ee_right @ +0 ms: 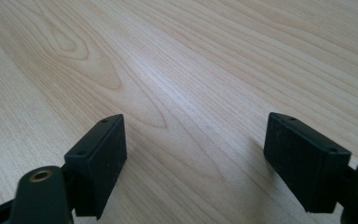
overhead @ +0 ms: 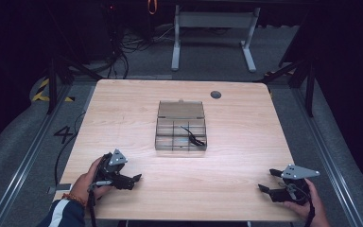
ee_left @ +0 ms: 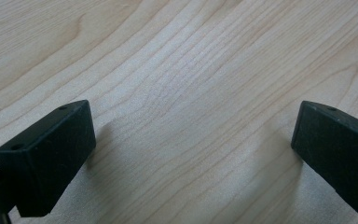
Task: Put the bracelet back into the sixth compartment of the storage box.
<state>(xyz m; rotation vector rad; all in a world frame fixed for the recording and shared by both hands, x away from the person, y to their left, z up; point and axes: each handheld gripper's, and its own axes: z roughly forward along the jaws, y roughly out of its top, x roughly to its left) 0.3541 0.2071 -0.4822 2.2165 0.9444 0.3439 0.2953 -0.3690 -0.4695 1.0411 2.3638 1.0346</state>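
A clear plastic compartment box (overhead: pixel 170 142) lies in the middle of the wooden table, its lid (overhead: pixel 180 109) folded open toward the far side. A small black piece (overhead: pixel 192 136) lies in its right-hand compartments. My left gripper (overhead: pixel 133 181) rests at the front left in a person's hand and points right. In the left gripper view its jaws stand wide apart over bare wood (ee_left: pixel 193 126). My right gripper (overhead: pixel 266 180) sits at the front right and points left. It is open too, with nothing between its pads (ee_right: pixel 196 130).
A round grey grommet (overhead: pixel 216 94) sits near the table's far edge. Bare tabletop (overhead: pixel 123 113) lies on both sides of the box. Beyond the table are a white desk frame (overhead: pixel 212 38), cables on the floor and yellow-black floor tape (overhead: pixel 41 90).
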